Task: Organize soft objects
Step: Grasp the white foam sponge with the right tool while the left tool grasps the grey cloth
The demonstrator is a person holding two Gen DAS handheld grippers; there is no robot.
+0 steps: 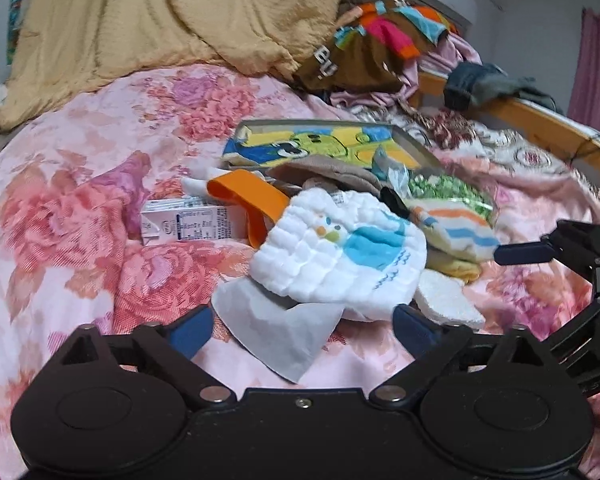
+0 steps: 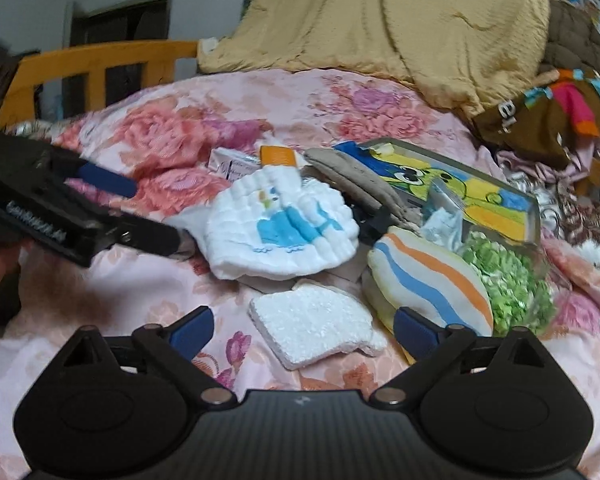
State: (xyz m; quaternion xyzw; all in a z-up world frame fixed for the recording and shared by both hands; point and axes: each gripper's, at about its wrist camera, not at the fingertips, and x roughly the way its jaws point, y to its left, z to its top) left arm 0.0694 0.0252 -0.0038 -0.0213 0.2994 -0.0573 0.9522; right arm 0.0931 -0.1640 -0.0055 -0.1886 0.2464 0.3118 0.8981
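Observation:
A white quilted cloth with a blue print [image 1: 340, 252] [image 2: 284, 232] lies crumpled mid-bed in a small heap. Beside it sit a striped orange-and-blue cloth [image 1: 456, 228] [image 2: 432, 280], a beige cloth [image 1: 328, 172] [image 2: 348, 176] and a white foam piece [image 1: 448, 300] [image 2: 312, 324]. My left gripper [image 1: 302, 328] [image 2: 140, 210] is open just short of the quilted cloth, over a white sheet [image 1: 276, 332]. My right gripper [image 2: 302, 330] is open with the foam piece lying between its fingers, untouched. One of its fingers [image 1: 520, 253] reaches in beside the striped cloth.
A cartoon-printed tin tray [image 1: 320, 146] [image 2: 460, 188], a green sequin bag [image 1: 448, 192] [image 2: 504, 280], an orange plastic piece [image 1: 248, 196] and a small carton [image 1: 188, 226] lie in the heap. A tan blanket [image 1: 160, 20], piled clothes [image 1: 380, 40] and the wooden bed rail [image 2: 92, 64] border the floral bedspread.

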